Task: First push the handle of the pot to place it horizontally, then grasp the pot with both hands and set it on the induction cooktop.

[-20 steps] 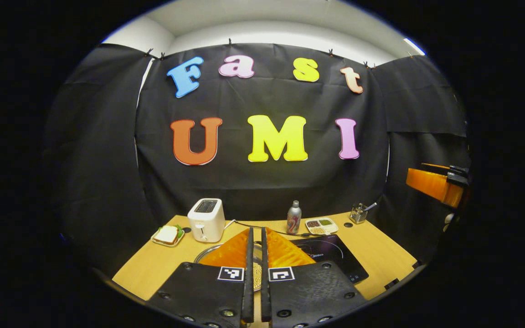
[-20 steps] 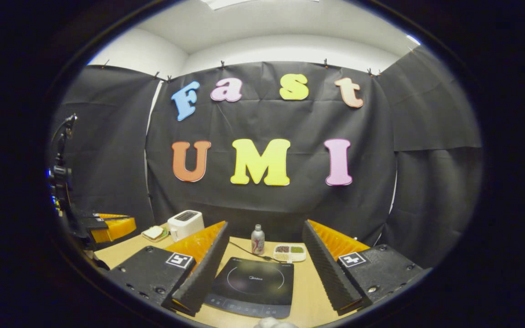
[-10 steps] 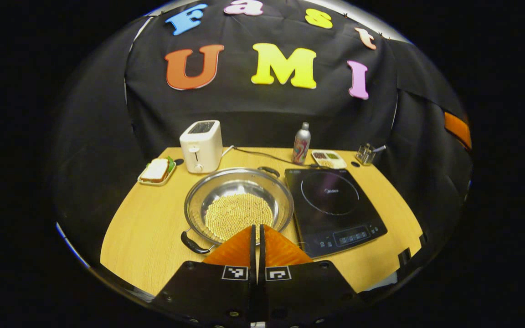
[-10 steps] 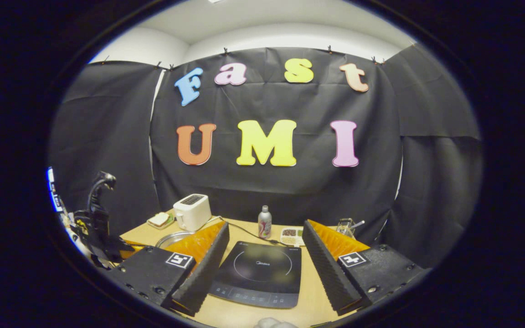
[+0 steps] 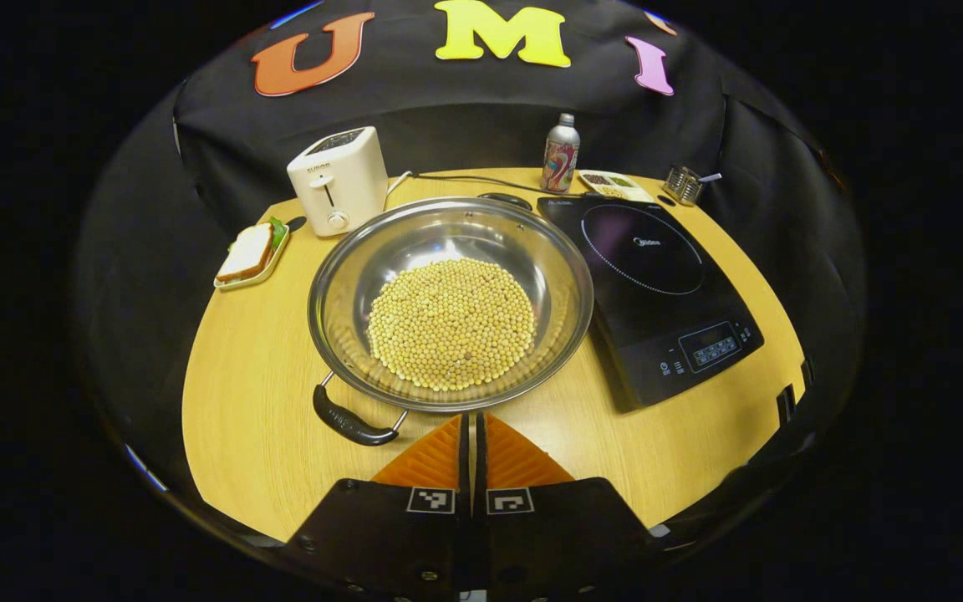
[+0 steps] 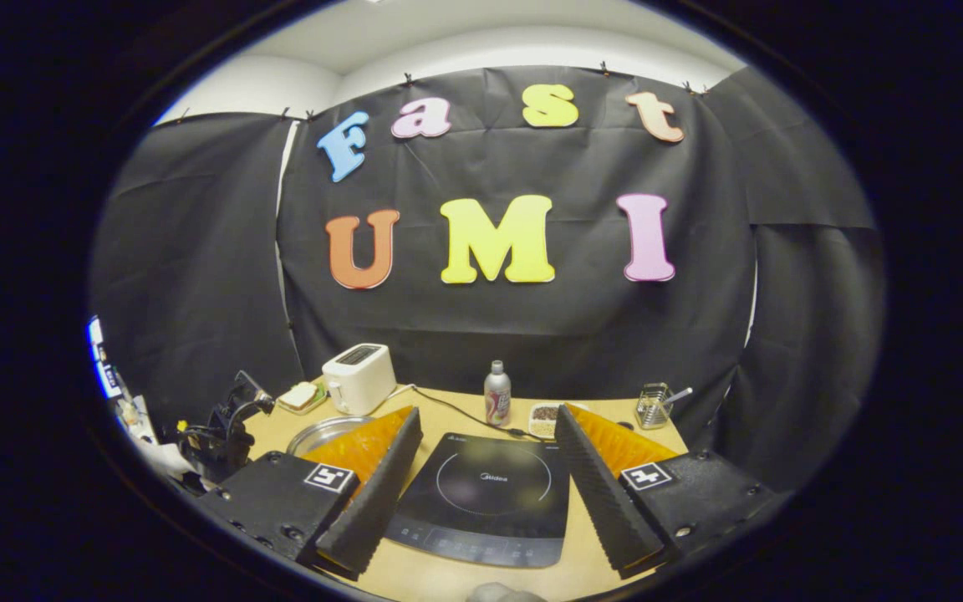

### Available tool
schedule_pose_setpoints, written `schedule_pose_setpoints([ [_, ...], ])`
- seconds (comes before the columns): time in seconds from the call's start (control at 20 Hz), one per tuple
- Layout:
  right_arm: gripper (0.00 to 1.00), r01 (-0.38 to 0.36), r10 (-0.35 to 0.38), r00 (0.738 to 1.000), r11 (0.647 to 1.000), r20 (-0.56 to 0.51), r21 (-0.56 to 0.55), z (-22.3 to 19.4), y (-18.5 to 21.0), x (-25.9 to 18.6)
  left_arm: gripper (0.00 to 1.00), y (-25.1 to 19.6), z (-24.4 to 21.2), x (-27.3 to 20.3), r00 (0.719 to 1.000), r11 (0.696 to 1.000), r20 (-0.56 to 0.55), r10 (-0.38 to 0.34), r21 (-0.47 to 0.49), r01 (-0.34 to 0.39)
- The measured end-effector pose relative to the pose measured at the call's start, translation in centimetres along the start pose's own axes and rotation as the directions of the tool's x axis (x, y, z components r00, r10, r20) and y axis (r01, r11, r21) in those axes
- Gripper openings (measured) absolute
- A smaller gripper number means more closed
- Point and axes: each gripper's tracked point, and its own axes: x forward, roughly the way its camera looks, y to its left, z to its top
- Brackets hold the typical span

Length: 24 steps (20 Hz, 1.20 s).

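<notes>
A wide steel pot [image 5: 450,301] holding pale beans stands mid-table in the left gripper view. One black handle [image 5: 351,423] points to the near left, the other [image 5: 505,200] to the far right. The black induction cooktop [image 5: 657,284] lies right of the pot. My left gripper [image 5: 471,418] is shut with nothing in it, just short of the pot's near rim and right of the near handle. In the right gripper view my right gripper [image 6: 486,418] hangs open above the cooktop [image 6: 486,495], and the pot's rim [image 6: 318,432] peeks out left of its left finger.
A white toaster [image 5: 338,180] and a sandwich tray [image 5: 250,253] stand at the back left. A can [image 5: 560,155], a divided snack tray [image 5: 608,183] and a wire utensil holder [image 5: 684,184] line the back right. A cable [image 5: 465,179] runs behind the pot.
My left gripper has tilted down and gone forward, so the pot now lies close under it. The right gripper view has shifted slightly, and the cooktop sits a little higher in it.
</notes>
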Motion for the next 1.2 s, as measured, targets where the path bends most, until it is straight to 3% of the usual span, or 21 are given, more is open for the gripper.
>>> schedule_pose_setpoints([
  [0.05,1.0,-0.001,0.001,1.0,1.0,-0.004,0.001,-0.2,0.0,0.3,0.0,0.5,-0.1,0.5,1.0,1.0,-0.019,0.007,0.006,-0.007],
  [0.1,0.96,-0.005,0.005,1.0,1.0,-0.017,0.0,-0.3,0.0,0.5,0.1,0.9,-0.1,0.8,0.999,1.0,-0.03,0.016,0.012,-0.016],
  [0.15,0.96,-0.014,0.014,1.0,1.0,-0.022,-0.005,-0.4,0.0,0.7,0.0,1.4,0.0,0.7,0.999,0.999,-0.028,0.027,0.019,-0.026],
  [0.2,1.0,-0.016,0.016,1.0,1.0,-0.018,-0.014,0.0,-0.1,0.9,0.0,2.0,0.4,0.5,0.998,0.998,-0.024,0.051,0.041,-0.05],
  [0.25,0.96,-0.017,0.016,1.0,1.0,-0.016,-0.025,0.3,-0.2,1.1,0.1,2.6,0.3,0.7,0.997,0.997,-0.035,0.063,0.057,-0.061],
  [0.3,1.0,-0.018,0.018,1.0,0.999,-0.016,-0.033,0.6,-0.3,1.4,0.0,3.2,0.2,0.8,0.996,0.995,-0.034,0.078,0.061,-0.076],
  [0.35,0.96,-0.019,0.018,1.0,0.999,-0.018,-0.036,0.7,-0.4,1.6,0.0,3.7,-0.2,0.8,0.995,0.995,-0.053,0.086,0.053,-0.083],
  [0.4,1.0,-0.024,0.024,1.0,0.999,-0.017,-0.035,0.9,-0.3,1.6,0.1,3.9,-0.4,0.7,0.995,0.996,-0.055,0.087,0.04,-0.085],
  [0.45,0.96,-0.027,0.026,1.0,0.999,-0.018,-0.035,1.0,-0.2,1.6,0.0,3.8,-0.8,0.7,0.995,0.997,-0.068,0.074,0.029,-0.072],
  [0.5,1.0,-0.032,0.031,0.999,0.999,-0.018,-0.038,1.0,0.0,1.6,0.0,3.7,-1.2,0.8,0.995,0.998,-0.08,0.065,0.026,-0.063],
  [0.6,0.96,-0.043,0.042,0.999,0.998,-0.023,-0.05,0.9,0.8,1.5,0.0,3.0,-1.2,0.1,0.996,0.999,-0.075,0.043,0.018,-0.042],
  [0.65,0.96,-0.046,0.044,0.999,0.997,-0.024,-0.057,0.8,0.7,1.3,0.1,2.3,-1.1,0.0,0.997,0.999,-0.072,0.023,0.036,-0.021],
  [0.7,1.0,-0.047,0.046,0.999,0.997,-0.026,-0.061,0.9,0.7,1.3,0.0,1.8,-1.1,-0.2,0.997,0.998,-0.08,0.019,0.054,-0.015],
  [0.8,0.96,-0.057,0.055,0.998,0.997,-0.034,-0.059,0.6,1.1,1.2,0.0,1.1,-1.4,0.0,0.996,0.996,-0.087,0.004,0.084,0.004],
  [0.85,0.97,-0.057,0.055,0.998,0.997,-0.036,-0.057,0.4,1.5,1.2,0.1,1.1,-1.8,0.3,0.995,0.996,-0.104,0.0,0.086,0.009],
  [0.9,0.96,-0.057,0.055,0.998,0.997,-0.038,-0.056,0.3,1.6,1.1,0.0,1.1,-2.2,0.7,0.993,0.996,-0.119,-0.005,0.083,0.015],
  [0.95,0.96,-0.057,0.055,0.998,0.997,-0.036,-0.057,0.4,1.5,0.9,0.0,1.3,-2.3,0.9,0.991,0.997,-0.131,-0.002,0.08,0.013],
  [1.0,0.96,-0.053,0.051,0.998,0.997,-0.03,-0.062,0.6,1.4,0.8,0.1,1.7,-2.3,1.2,0.99,0.997,-0.137,0.006,0.078,0.005],
  [1.1,1.0,-0.032,0.03,0.999,0.997,-0.021,-0.071,0.8,0.4,0.5,0.1,2.7,-2.4,1.8,0.988,0.997,-0.15,0.026,0.074,-0.015],
  [1.15,0.97,-0.024,0.023,1.0,0.998,-0.02,-0.065,0.6,0.0,0.4,0.0,3.3,-2.4,2.0,0.987,0.997,-0.158,0.036,0.075,-0.025],
  [1.2,0.96,-0.017,0.015,1.0,0.998,-0.024,-0.057,0.6,-0.2,0.4,0.1,3.5,-2.5,2.1,0.985,0.998,-0.168,0.029,0.066,-0.019],
])
